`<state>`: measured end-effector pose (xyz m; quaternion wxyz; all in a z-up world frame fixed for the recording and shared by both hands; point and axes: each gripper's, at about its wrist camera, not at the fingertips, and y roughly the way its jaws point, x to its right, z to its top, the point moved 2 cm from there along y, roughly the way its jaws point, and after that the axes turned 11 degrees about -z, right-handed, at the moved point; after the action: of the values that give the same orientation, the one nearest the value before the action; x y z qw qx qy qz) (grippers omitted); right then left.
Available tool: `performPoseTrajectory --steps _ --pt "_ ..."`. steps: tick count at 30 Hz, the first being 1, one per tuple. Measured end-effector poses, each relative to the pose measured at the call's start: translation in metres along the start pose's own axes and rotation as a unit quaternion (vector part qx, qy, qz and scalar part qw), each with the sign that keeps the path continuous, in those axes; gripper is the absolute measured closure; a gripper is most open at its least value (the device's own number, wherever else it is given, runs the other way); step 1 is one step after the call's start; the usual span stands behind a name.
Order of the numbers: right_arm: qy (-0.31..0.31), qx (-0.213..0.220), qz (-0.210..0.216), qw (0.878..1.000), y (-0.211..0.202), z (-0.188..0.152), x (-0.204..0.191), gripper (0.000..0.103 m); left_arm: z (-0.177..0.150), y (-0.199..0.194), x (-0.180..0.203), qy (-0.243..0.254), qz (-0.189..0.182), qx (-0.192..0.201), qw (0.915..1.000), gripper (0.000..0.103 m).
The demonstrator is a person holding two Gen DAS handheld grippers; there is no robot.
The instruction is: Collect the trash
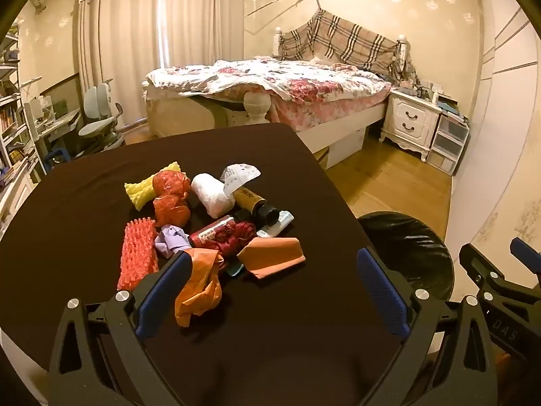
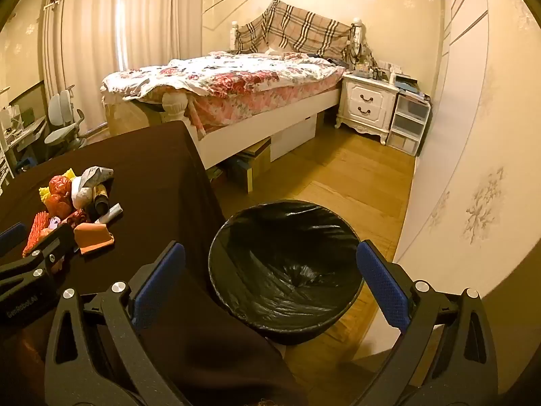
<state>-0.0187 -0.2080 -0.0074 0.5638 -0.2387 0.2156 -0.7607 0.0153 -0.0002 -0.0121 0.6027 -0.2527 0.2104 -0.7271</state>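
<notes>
a bed stood at the back, covered by a rumpled floral quilt, and a plaid blanket hung draped over the headboard. beside it sat a white nightstand with two drawers, its top cluttered, and just right of that a stack of clear plastic drawers. pale curtains hung on the far wall. off to the left were an office chair and crowded bookshelves. the floor was wood.

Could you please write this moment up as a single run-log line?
left gripper: open, empty, above orange plastic bag | right gripper: open, empty, over trash bin | trash pile: on table
</notes>
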Motion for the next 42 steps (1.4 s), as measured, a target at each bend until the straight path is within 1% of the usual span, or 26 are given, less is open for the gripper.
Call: performPoseTrajectory --steps 1,2,7,13,14,42 --pt "-0.002 -0.004 -0.001 1.0 0.0007 0.0 0.0 0.004 0.0 0.0007 -0.0008 -0.004 -0.005 -0.004 1.0 0.006" --pt "-0.001 -0.004 -0.001 1.0 0.0009 0.0 0.0002 0.004 -0.0001 0.0 -0.0013 -0.007 -0.006 0.0 1.0 0.006" --pt "-0.002 -0.004 0.0 1.0 0.0017 -0.0004 0.0001 0.004 0.0 -0.0003 -0.0004 -0.003 -0.001 0.002 1.0 0.006" --pt "0.002 -0.006 0.002 1.0 0.0028 -0.0001 0.002 0.004 -0.0003 -0.0016 -0.002 -0.006 -0.005 0.0 1.0 0.006" --pt "0.002 -0.006 0.002 1.0 0.0027 -0.0003 0.0019 0.004 -0.0001 -0.0001 0.0 0.0 0.0 0.001 1.0 0.006" --pt "0.002 -0.008 0.002 1.0 0.003 -0.0002 0.0043 0.004 -0.0002 0.0002 0.0004 0.0 0.0 -0.002 1.0 0.006"
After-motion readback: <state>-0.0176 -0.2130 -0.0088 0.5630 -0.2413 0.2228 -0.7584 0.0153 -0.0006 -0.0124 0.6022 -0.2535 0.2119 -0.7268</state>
